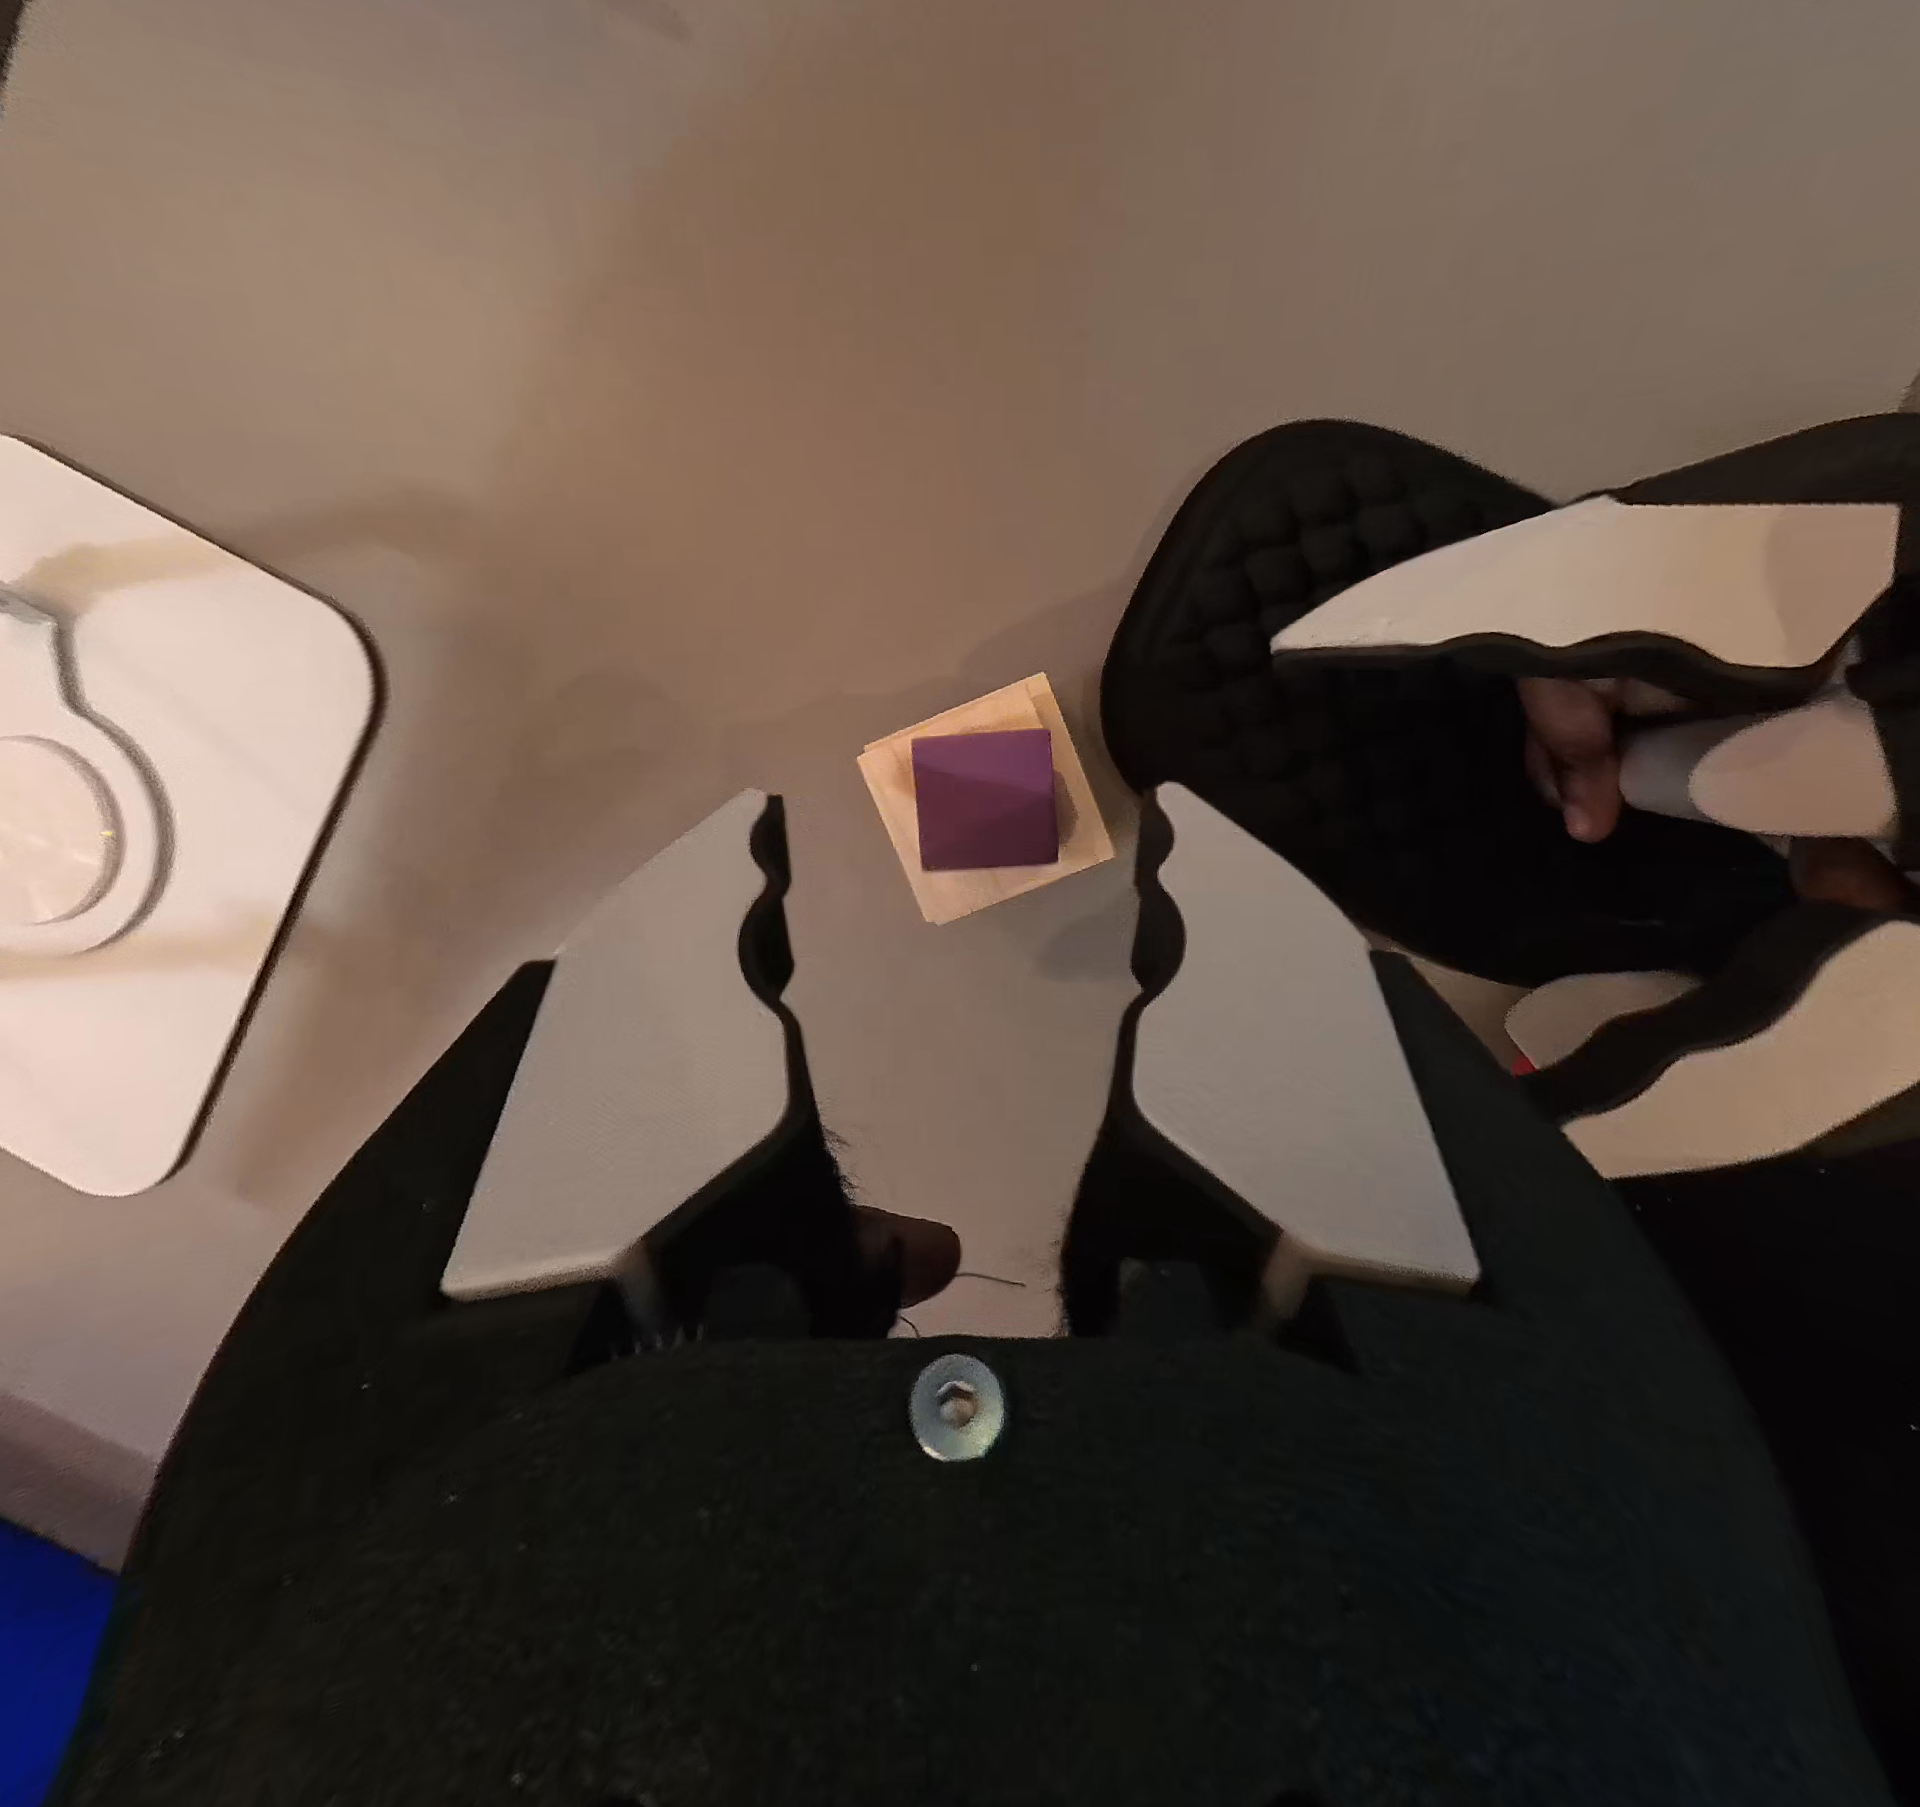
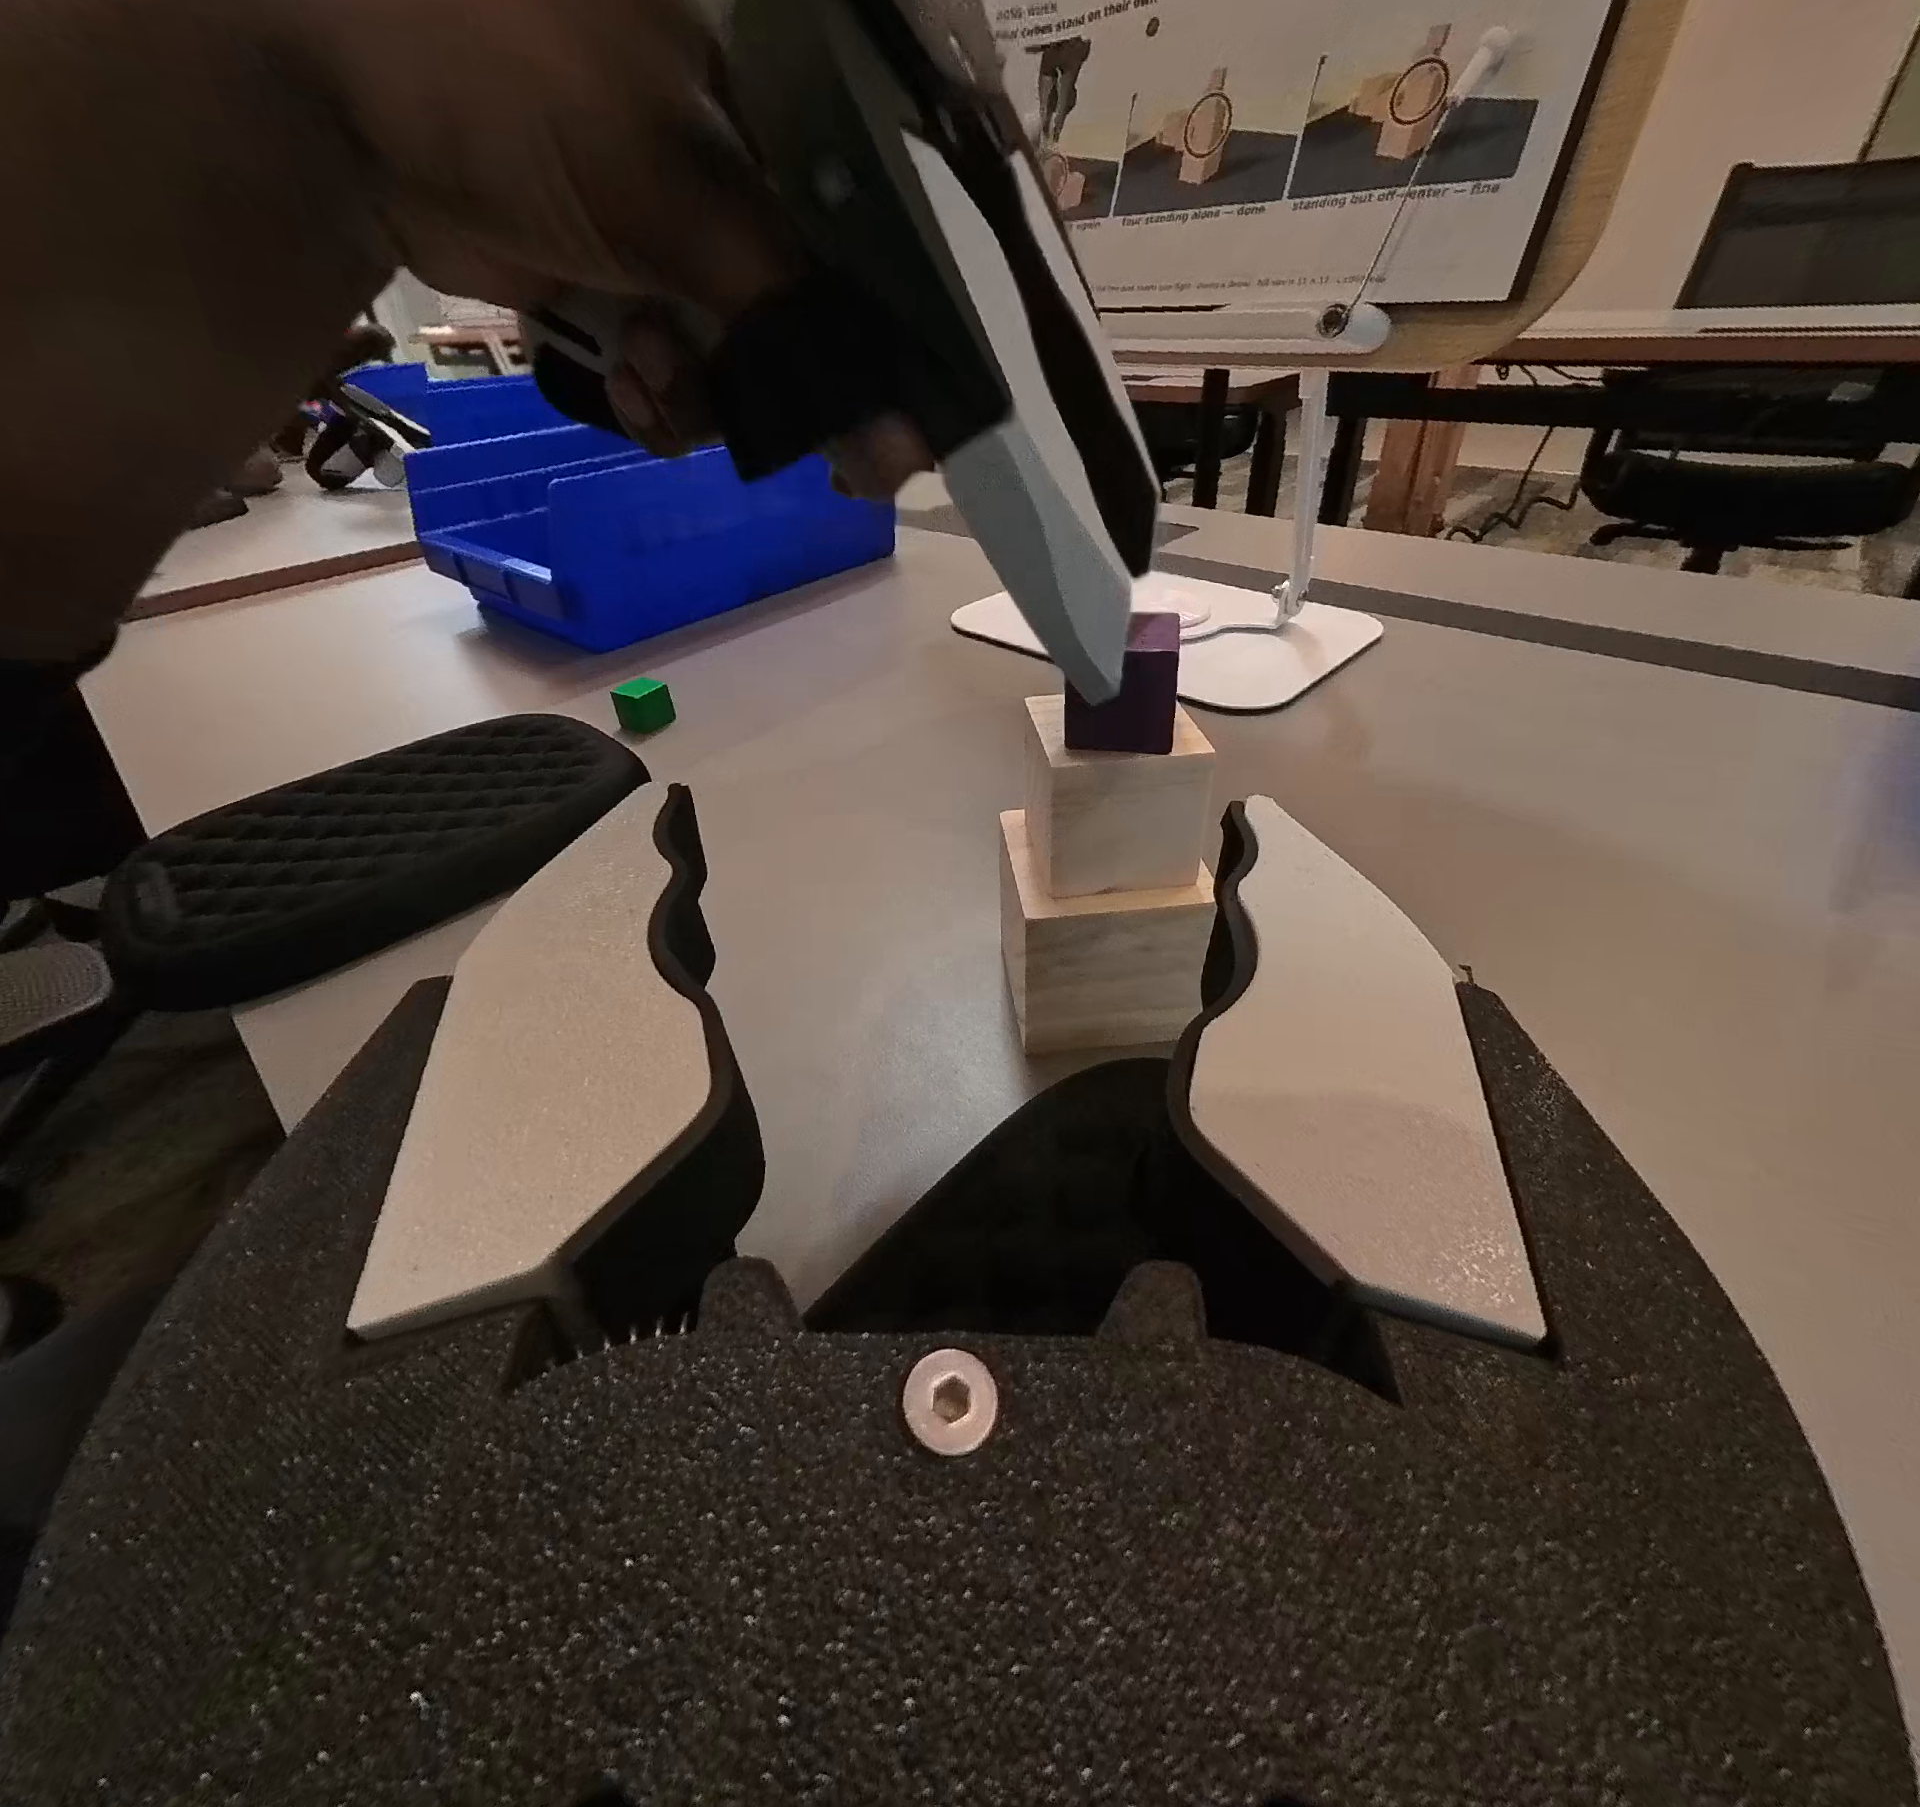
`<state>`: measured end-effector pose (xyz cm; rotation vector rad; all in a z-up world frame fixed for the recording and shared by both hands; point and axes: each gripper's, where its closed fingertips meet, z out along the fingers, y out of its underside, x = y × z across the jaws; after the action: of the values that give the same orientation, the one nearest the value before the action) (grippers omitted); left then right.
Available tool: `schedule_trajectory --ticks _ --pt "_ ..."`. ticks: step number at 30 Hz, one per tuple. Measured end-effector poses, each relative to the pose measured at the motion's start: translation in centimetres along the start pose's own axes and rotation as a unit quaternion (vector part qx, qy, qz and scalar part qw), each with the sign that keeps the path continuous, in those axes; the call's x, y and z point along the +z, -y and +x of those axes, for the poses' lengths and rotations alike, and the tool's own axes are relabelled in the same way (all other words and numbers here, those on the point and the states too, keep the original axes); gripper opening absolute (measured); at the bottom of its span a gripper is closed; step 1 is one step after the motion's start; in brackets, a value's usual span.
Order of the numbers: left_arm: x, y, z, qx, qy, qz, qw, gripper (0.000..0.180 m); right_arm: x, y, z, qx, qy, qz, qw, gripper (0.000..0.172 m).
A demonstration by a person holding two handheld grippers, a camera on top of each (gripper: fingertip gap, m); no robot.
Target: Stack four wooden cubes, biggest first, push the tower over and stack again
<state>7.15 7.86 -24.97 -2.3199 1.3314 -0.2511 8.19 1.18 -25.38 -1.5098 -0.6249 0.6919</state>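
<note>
The right gripper hung low at the near edge of the tabletop, its jaws wide apart and holding nothing. The base of a block stack stood just beyond them, toward the right finger; whether that finger's tip touched the bottom wood cube could not be told.

A smaller wood cube sat on that one, and a purple cube on top, set toward the stack's left side.

The left gripper was above the stack, pointing down at it. Its jaws stood apart with the purple cube between them and clear table on both sides of the stack, so the pads pressed on nothing. Of the two, it was the nearer to the purple cube.

Left of the stack lay a black padded rest at the table's near-left edge, and past it a small green cube. Farther back were a blue bin and a white stand base.
</note>
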Motion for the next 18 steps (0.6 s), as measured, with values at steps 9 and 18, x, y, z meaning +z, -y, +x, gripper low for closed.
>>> schedule_trajectory --ticks 9,18 --pt "-6.4 -10.9 -7.0 -0.085 0.065 -0.018 0.994 0.078 0.0 0.0 0.1 0.002 -0.002 0.002 1.000 0.092" --pt "-7.2 -24.3 -13.4 -0.293 0.119 -0.059 0.947 0.064 0.3 -0.4 -0.1 -0.012 -0.004 -0.015 1.000 0.092"
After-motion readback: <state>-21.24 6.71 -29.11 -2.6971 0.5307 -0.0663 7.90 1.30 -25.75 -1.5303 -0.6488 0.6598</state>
